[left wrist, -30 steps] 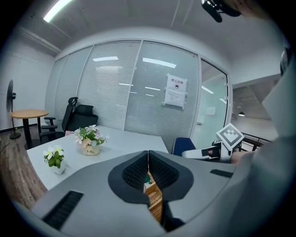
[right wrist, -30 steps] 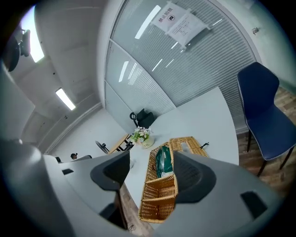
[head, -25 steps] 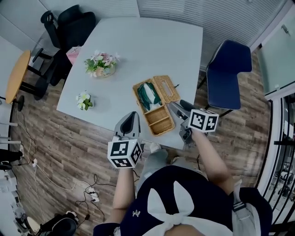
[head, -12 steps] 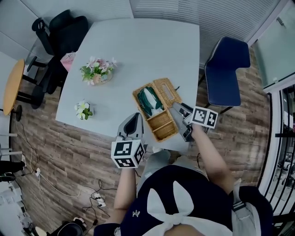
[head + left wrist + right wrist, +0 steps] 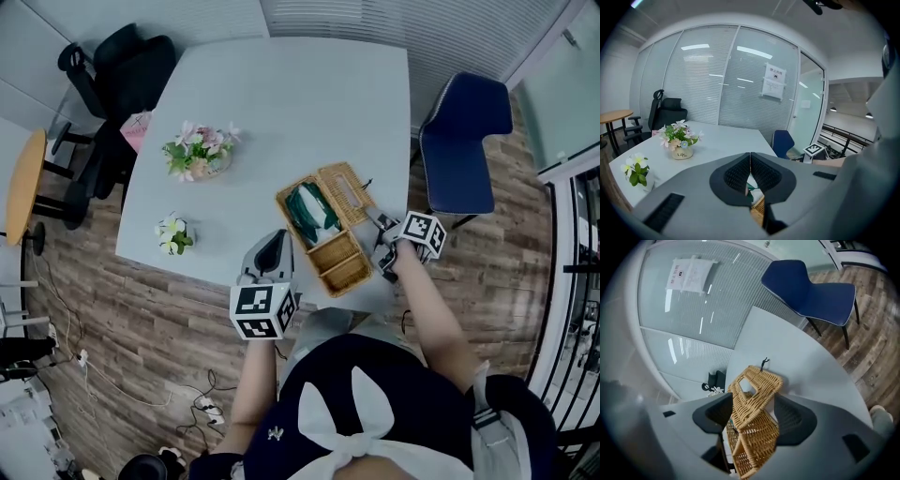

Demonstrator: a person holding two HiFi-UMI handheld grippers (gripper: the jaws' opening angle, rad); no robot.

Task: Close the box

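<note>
An open wicker box (image 5: 330, 251) sits near the front edge of the grey table (image 5: 281, 94), with something green (image 5: 312, 208) in its far compartment. Its lid (image 5: 345, 190) hangs open to the right. My right gripper (image 5: 377, 228) is at the lid's right edge. In the right gripper view it is open (image 5: 752, 411), with the lid (image 5: 757, 385) standing between the jaws and a gap on the right side. My left gripper (image 5: 273, 239) stays left of the box, shut (image 5: 750, 155) on nothing. A bit of the wicker box (image 5: 758, 206) shows under its jaws.
A pot of flowers (image 5: 199, 150) and a small flower sprig (image 5: 172, 232) stand on the table's left half. A blue chair (image 5: 461, 141) is at the right and a black office chair (image 5: 117, 66) at the far left. A round wooden table (image 5: 21, 178) stands beyond it.
My right gripper has moved from beside the box's near end up to the open lid, which now lies between its jaws. The left gripper has barely moved.
</note>
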